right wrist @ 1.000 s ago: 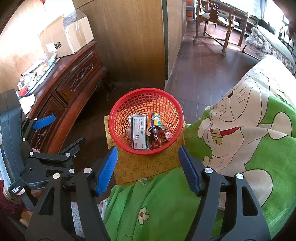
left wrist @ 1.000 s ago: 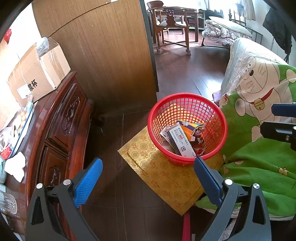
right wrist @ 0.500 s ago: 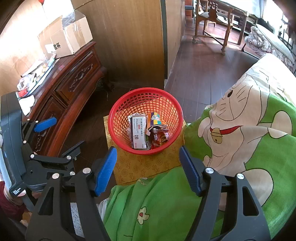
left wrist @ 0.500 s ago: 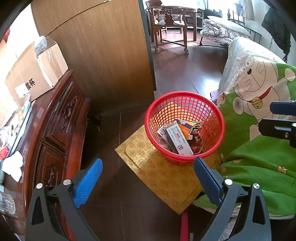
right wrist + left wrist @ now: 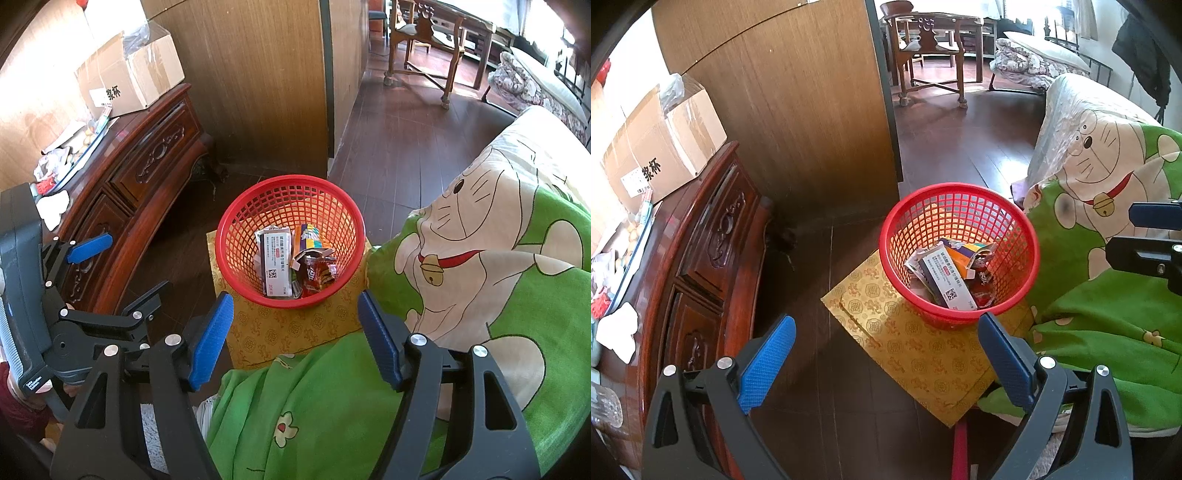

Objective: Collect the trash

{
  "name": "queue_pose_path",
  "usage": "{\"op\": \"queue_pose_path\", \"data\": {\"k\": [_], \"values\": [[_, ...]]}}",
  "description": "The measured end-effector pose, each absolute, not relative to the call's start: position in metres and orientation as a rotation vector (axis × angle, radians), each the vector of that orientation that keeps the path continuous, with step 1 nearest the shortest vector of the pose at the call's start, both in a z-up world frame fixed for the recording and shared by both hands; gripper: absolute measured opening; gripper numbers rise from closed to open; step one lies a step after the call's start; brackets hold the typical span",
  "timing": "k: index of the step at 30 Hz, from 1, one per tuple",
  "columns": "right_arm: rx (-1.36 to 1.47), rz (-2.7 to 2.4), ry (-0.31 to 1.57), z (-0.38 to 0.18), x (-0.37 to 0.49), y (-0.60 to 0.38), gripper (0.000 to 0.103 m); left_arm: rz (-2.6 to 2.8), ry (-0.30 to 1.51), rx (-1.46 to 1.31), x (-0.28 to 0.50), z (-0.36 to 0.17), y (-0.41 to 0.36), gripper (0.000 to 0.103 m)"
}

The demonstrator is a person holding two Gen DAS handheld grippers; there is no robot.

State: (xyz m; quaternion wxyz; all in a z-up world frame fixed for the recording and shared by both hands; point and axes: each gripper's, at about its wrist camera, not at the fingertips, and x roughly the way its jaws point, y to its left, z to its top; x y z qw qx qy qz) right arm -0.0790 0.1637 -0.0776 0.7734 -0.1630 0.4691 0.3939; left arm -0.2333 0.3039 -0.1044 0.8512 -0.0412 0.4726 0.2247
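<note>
A: Where the dark floorboards meet the bed, what sits there?

B: A red mesh basket stands on a gold patterned cloth, which lies flat on the floor. The basket's far side is just beside a green cartoon blanket draped over the bed edge.

A: And the trash?

B: It lies inside the basket, on its bottom. From the right wrist view, a white medicine box lies lengthwise on the left, a purple and orange carton leans next to it, and a dark red snack wrapper is crumpled on the right, touching the box.

A: How do the grippers stand?

B: The left gripper has its blue-padded fingers spread wide with nothing between them; it hangs above the floor and the near corner of the cloth. The right gripper is likewise spread and empty, above the blanket's edge, with the basket just past its fingertips. In the right wrist view the left gripper shows at the left margin, well apart from the basket.

A: Anything else around?

B: A carved dark wooden cabinet stands to the left, bearing a cardboard box and some white paper. A wooden partition wall rises behind the basket, and a wooden chair stands in the far room.
</note>
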Motion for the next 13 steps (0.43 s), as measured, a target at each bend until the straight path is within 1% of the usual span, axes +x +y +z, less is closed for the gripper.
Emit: {"op": "queue_pose_path", "data": {"k": [13], "values": [[-0.343, 0.852, 1.019, -0.0771, -0.0782, 0.1643, 0.068, 0.472, 1.004, -0.089, -0.2325, -0.1068, 0.3045, 0.097]]}}
